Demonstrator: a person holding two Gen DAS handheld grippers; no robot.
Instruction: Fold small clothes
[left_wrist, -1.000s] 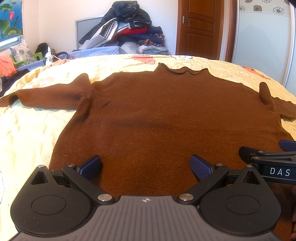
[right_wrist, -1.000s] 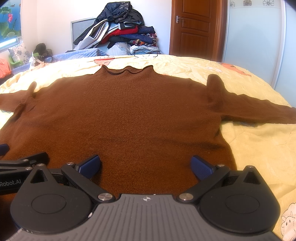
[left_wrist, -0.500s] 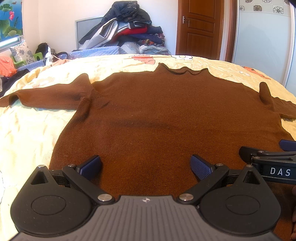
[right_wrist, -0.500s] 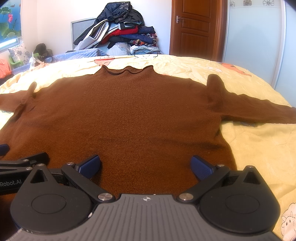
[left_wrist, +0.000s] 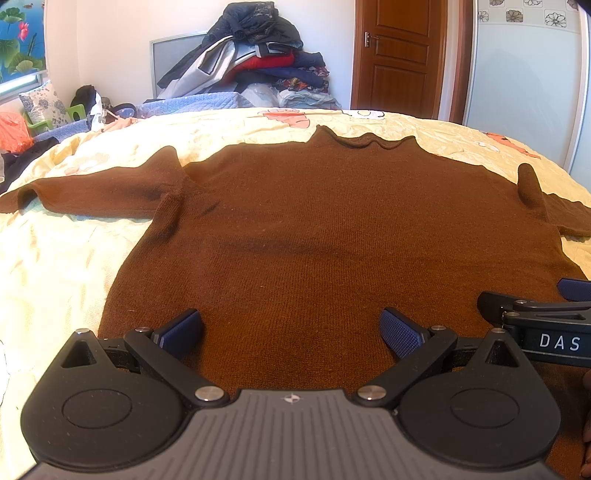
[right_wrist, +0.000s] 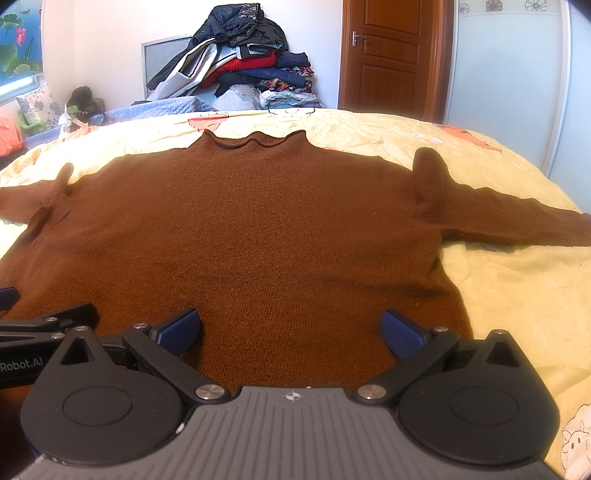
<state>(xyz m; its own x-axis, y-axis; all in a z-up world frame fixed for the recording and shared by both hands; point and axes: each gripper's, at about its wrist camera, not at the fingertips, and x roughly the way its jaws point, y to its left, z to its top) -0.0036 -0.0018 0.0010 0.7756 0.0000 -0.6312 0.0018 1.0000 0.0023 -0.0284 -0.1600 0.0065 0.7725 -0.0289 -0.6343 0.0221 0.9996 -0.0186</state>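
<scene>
Both grippers poised at the hem, fold not yet begun.

The left gripper (left_wrist: 291, 330) and right gripper (right_wrist: 291, 330) sit side by side over the near hem, fingers spread and holding nothing. The sweater (left_wrist: 332, 229) lies flat on the bed (left_wrist: 55, 266), sleeves out, collar far. Next, probably, each must pinch cloth to begin folding.

- Bed (left_wrist: 55, 258) carried a pale yellow sheet (right_wrist: 517, 295), wrinkled, with cartoon prints toward 12 and 5 o'clock.
- Brown sweater (left_wrist: 314, 229) lay flat on the sheet, collar toward 12 o'clock, hem toward 6.
- Sleeves spread out to 9 and 3 o'clock, each touching the sheet.
- A small fold of knit stood up at each shoulder.
- Blue quilted cover (left_wrist: 192, 103) lay at the far edge, about 11 o'clock.
</scene>
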